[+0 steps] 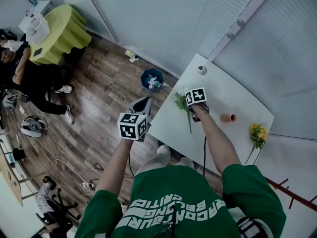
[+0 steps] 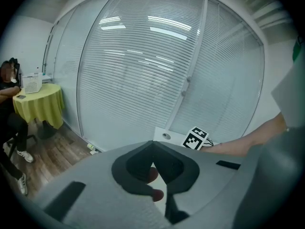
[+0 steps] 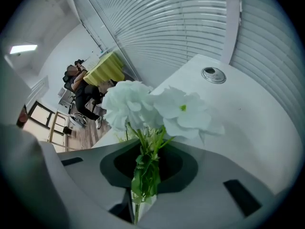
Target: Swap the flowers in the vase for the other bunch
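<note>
Right gripper clamped on the white bunch, left of the vase. Best to lift gently, stems down. Left gripper is pinched together, empty.

**A:** Surface?

**B:** One white table, top plain, far corner rounded.

**A:** Items resting on it?

**B:** Four.
- Round metal fitting, set into the far corner.
- White-flowered bunch, green stems, lying near the left edge.
- Small orange vase, mid-table, between the two bunches and touching neither; upright or tipped, cannot tell.
- Yellow-flowered bunch, lying flat at the right edge.
</note>
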`<state>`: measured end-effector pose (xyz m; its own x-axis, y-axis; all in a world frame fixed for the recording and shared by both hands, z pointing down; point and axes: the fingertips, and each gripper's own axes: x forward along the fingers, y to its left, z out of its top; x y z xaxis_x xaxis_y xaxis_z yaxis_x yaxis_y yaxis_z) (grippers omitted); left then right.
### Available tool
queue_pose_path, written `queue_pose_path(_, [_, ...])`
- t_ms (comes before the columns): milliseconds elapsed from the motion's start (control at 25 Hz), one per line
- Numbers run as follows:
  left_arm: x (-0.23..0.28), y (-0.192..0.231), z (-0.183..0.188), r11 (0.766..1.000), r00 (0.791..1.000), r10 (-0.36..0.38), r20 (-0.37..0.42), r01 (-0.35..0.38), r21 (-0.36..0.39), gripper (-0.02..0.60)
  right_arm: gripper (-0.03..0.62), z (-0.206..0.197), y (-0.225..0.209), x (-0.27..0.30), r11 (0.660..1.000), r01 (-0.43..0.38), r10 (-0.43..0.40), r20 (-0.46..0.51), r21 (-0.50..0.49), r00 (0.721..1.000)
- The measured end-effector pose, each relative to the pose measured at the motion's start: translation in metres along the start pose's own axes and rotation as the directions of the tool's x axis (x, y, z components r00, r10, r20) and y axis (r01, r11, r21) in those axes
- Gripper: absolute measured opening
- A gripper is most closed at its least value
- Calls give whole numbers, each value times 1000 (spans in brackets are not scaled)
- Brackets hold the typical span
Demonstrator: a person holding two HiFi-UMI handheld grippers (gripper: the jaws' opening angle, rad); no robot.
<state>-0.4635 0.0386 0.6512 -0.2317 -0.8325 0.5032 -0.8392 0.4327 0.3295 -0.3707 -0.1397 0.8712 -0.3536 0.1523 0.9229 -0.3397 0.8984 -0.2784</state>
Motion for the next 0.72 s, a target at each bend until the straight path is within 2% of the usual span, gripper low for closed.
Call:
queue_pose_path(200, [-3,-5,3,1000,1000,-3,9,2,9,0,67,5,2,-13,1000,-25,25,55,14,998])
queue_pose_path(440, [-8,-23,12,999,999,-28,29,27,27,0,63,19,6,-49,999,-47,43,169,20,985])
queue_pose_path(600, [-8,-41,21,997,997,-59,47,57,45,0,63,38,10,-90,998,-59,53,281,13,958])
queue_pose_path(720, [-5,-57,30,995,995,-84,59,80,67,0,63,58,14,-133,997,-71,66,384,-1,921])
